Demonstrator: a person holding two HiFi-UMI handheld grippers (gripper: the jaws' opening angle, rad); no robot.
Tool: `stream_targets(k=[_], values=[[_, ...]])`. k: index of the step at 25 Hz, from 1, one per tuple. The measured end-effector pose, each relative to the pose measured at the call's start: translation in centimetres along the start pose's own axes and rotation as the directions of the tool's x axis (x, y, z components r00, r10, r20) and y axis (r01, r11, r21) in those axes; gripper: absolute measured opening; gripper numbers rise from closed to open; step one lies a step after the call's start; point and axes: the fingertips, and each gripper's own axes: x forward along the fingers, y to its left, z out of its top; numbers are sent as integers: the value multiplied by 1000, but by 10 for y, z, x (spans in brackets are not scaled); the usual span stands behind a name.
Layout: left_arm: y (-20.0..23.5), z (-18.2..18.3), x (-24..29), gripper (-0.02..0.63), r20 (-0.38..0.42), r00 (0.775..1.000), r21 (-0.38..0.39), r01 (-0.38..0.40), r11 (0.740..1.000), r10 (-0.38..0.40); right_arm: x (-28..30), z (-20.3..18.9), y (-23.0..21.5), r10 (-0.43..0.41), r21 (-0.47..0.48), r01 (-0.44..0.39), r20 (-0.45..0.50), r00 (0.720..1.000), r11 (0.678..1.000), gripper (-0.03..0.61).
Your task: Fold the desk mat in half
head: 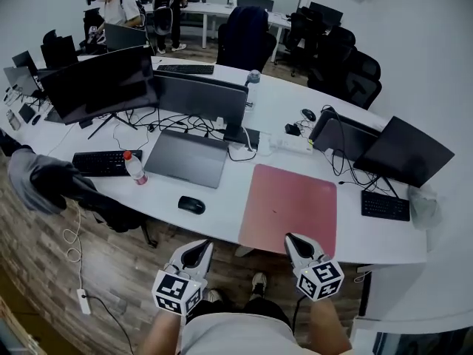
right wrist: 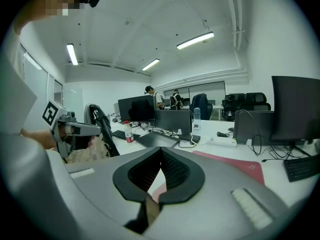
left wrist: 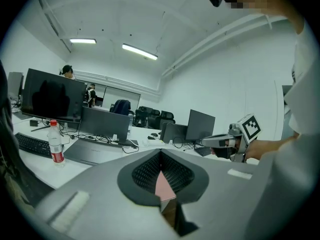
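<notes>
Mat [head: 290,207] lies flat on desk [head: 222,198], unfolded. Left gripper [head: 197,248] and right gripper [head: 296,242] both clenched, empty, short of the desk edge. Advice: open jaws, pinch both near corners, lift evenly.

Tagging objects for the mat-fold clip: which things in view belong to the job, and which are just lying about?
Job: mat, lying flat and unfolded; left claw, shut and empty; right claw, shut and empty.

Lying about: mouse, bottle, laptop, keyboard, monitors.
</notes>
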Motion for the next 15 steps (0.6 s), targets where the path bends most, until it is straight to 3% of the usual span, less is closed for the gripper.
stream_targets(k=[6, 8, 12, 15], values=[[4, -10, 4, 2, -28, 999, -23, -28, 999, 27, 42, -28, 9, 73, 24, -71, -119, 990, 997, 23], [7, -16, 5, 2, -41, 998, -41, -44, 998, 42, 57, -41, 15, 113, 27, -110, -181, 977, 994, 96], [16, -33, 2, 2, -87, 993, -60, -86, 995, 81, 85, -74, 20, 131, -19, -142, -285, 950, 990, 112], [23, -48, -1, 2, -124, 986, -92, -120, 989, 108, 103, -99, 26, 162, -30, -187, -374, 913, 982, 136]])
